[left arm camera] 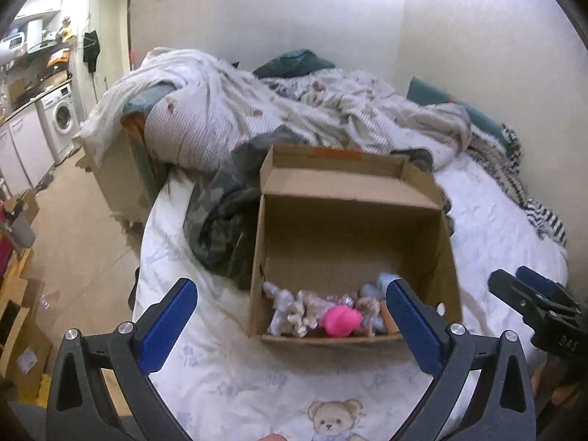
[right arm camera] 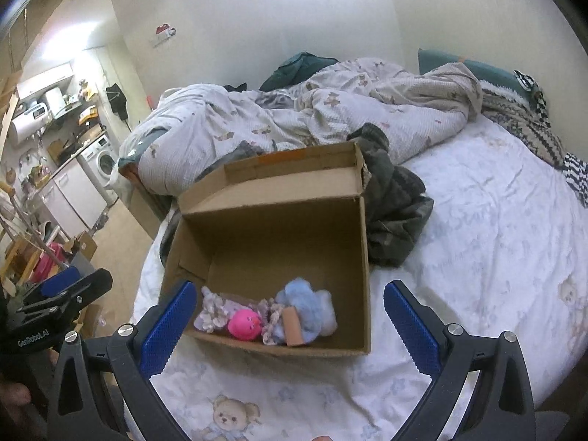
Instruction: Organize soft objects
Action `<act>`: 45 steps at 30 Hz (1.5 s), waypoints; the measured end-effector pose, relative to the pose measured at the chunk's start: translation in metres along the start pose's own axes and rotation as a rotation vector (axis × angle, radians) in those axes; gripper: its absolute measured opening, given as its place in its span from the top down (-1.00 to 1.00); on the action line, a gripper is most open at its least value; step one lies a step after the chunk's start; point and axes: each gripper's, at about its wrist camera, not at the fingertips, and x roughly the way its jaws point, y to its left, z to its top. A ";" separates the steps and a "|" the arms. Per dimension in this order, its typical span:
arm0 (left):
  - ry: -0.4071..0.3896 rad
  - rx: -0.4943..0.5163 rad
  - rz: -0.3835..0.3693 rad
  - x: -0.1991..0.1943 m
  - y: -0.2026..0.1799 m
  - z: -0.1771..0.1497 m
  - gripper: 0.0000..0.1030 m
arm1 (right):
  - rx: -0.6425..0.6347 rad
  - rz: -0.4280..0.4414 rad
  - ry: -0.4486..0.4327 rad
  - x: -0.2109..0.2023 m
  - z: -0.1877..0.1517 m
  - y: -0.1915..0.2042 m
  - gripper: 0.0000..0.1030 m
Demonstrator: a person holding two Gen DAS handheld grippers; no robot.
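**Both grippers are hanging wide open over the toy box**

The left gripper (left arm camera: 292, 294) is holding its blue fingers (left arm camera: 167, 318) wide apart. Nothing is sitting between them and they are touching nothing. The right gripper (right arm camera: 290, 296) is doing the same, with its fingers (right arm camera: 411, 325) spread wide and gripping nothing.

The box (left arm camera: 349, 242) is sitting open on the bed (left arm camera: 228, 375), just past both grippers. The soft toys are lying together along its near wall. A pink ball (right arm camera: 244, 324) is sitting in the middle of them. A pale rag toy (right arm camera: 211, 310) is lying on its left, and a blue fluffy toy (right arm camera: 310, 305) is lying on its right. A small brown block (right arm camera: 294, 327) is leaning against the blue toy.

The right view is showing the whole blue toy and the block. In the left view the right finger is covering most of them, so only a bit of blue is peeking out. The left view is showing the right gripper (left arm camera: 540, 301) at its right edge. The right view is showing the left gripper (right arm camera: 64, 294) at its left edge.

A dark cloth (right arm camera: 395, 205) is lying bunched beside the box, on its far side. A crumpled blanket (left arm camera: 228, 110) is piling up behind it. A washer (left arm camera: 62, 117) is standing far off on the left.

The toys are blurry, so it is hard to tell what kind they are. The bear print (right arm camera: 231, 415) on the sheet is partly hidden by the gripper arms.
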 end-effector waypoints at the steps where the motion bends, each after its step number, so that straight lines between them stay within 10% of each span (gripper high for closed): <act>1: 0.004 -0.004 0.009 0.003 0.000 -0.002 -0.99 | 0.003 -0.004 0.001 0.001 -0.004 -0.001 -1.00; 45: 0.021 0.019 0.018 0.023 -0.006 -0.020 -0.99 | -0.055 -0.065 0.041 0.029 -0.022 0.009 -1.00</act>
